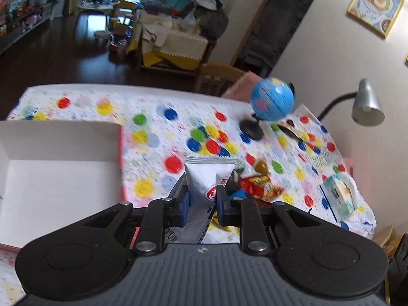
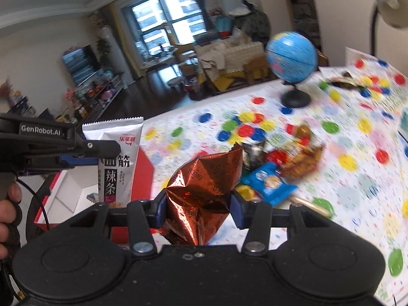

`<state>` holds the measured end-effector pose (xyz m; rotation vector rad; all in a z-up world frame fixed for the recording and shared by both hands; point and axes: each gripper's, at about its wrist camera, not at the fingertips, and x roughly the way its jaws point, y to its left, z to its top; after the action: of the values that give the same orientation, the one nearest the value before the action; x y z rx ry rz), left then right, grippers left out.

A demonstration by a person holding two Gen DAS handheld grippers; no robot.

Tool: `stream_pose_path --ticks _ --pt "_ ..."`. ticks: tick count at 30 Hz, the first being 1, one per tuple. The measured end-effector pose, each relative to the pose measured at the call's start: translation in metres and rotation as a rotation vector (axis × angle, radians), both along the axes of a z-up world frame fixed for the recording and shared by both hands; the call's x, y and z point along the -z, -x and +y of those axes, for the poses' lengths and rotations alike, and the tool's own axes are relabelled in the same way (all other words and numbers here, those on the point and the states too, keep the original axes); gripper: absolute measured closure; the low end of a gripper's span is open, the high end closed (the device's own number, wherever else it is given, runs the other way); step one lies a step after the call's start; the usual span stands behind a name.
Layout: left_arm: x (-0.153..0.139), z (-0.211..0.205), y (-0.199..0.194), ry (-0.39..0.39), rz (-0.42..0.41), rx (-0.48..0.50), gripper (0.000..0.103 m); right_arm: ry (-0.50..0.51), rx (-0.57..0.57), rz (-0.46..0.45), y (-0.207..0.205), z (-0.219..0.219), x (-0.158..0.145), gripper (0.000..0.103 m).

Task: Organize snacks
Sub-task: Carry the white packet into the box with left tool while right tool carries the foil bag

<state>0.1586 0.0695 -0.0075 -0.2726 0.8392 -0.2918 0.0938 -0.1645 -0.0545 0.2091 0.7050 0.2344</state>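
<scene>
My left gripper [image 1: 202, 199] is shut on a silver snack packet [image 1: 207, 177], held upright above the dotted tablecloth; the same silver packet [image 2: 118, 158] shows in the right wrist view, clamped by the left gripper [image 2: 76, 156] at the left edge. My right gripper [image 2: 199, 204] is shut on a crumpled copper-brown foil packet [image 2: 204, 191]. A pile of loose snacks [image 2: 283, 163] lies on the cloth past it, among them a blue packet [image 2: 270, 183] and a red-orange packet [image 1: 260, 186]. An open white box with red sides [image 1: 56, 173] lies left of the left gripper.
A blue globe on a black stand [image 1: 272, 99] sits toward the table's far right, with a grey desk lamp [image 1: 367, 104] behind it. A pale tissue pack [image 1: 339, 196] lies near the right edge. A wooden chair [image 1: 219, 76] stands beyond the table. A hand [image 2: 10, 204] grips the left tool.
</scene>
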Motion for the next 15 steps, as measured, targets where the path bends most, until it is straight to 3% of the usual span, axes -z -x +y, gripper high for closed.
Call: stream_pose_path --ticks 6,15 --pt "-0.009 0.038 0.002 -0.034 -0.030 -0.077 0.083 0.029 -0.106 -0.031 -0.020 0.050 -0.010 0.056" --pt "0.000 0.100 -0.005 -0.087 -0.017 -0.208 0.083 0.073 -0.241 -0.027 -0.053 0.118 -0.003 0.056"
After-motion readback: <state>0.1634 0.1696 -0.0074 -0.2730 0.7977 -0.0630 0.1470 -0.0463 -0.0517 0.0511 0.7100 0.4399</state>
